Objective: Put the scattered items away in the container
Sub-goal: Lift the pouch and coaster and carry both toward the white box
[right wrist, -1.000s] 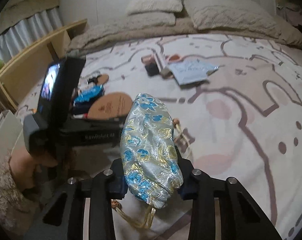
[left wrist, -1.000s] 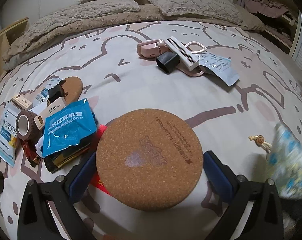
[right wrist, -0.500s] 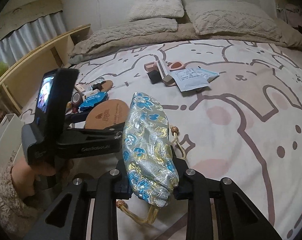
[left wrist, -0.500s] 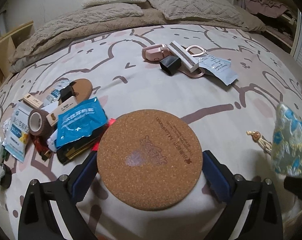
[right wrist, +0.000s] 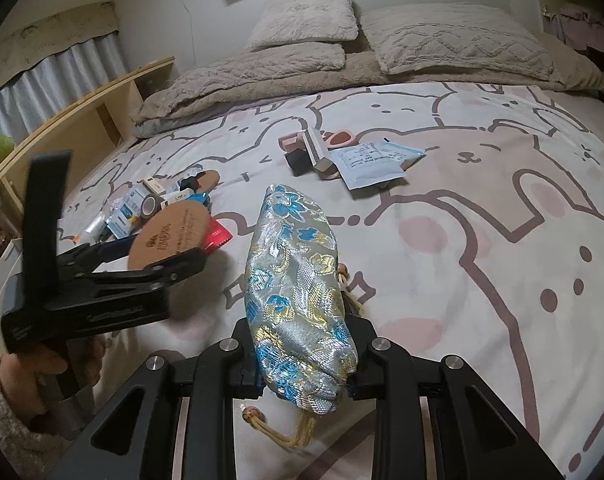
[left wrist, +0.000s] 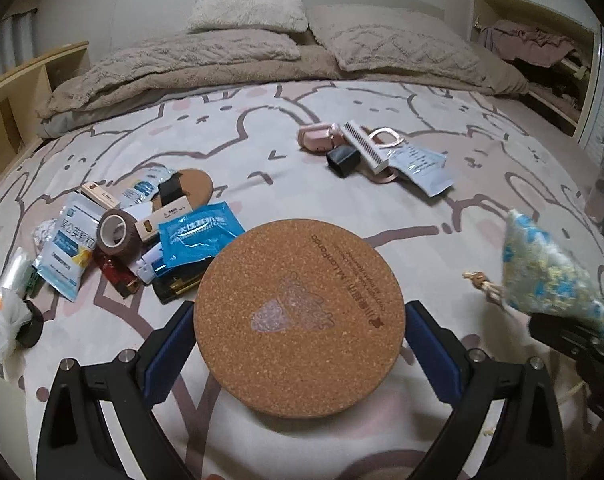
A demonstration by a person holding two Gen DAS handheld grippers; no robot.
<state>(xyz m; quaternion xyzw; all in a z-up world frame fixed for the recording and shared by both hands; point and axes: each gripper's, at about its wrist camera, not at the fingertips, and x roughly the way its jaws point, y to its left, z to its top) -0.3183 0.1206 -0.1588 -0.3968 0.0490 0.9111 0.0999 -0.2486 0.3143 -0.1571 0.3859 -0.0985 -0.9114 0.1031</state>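
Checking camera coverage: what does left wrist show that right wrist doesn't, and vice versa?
Left wrist only: the printed top face of the cork coaster between the left tongs, the open wall shelf with clothes, and a crumpled plastic bag at the pile's near edge.

Right wrist only: the brocade pouch full length in the right tongs, the hand holding the left tool, and the curtain.

Both: coaster, pouch, the blue packet, the tape roll, the comb and the pillows.
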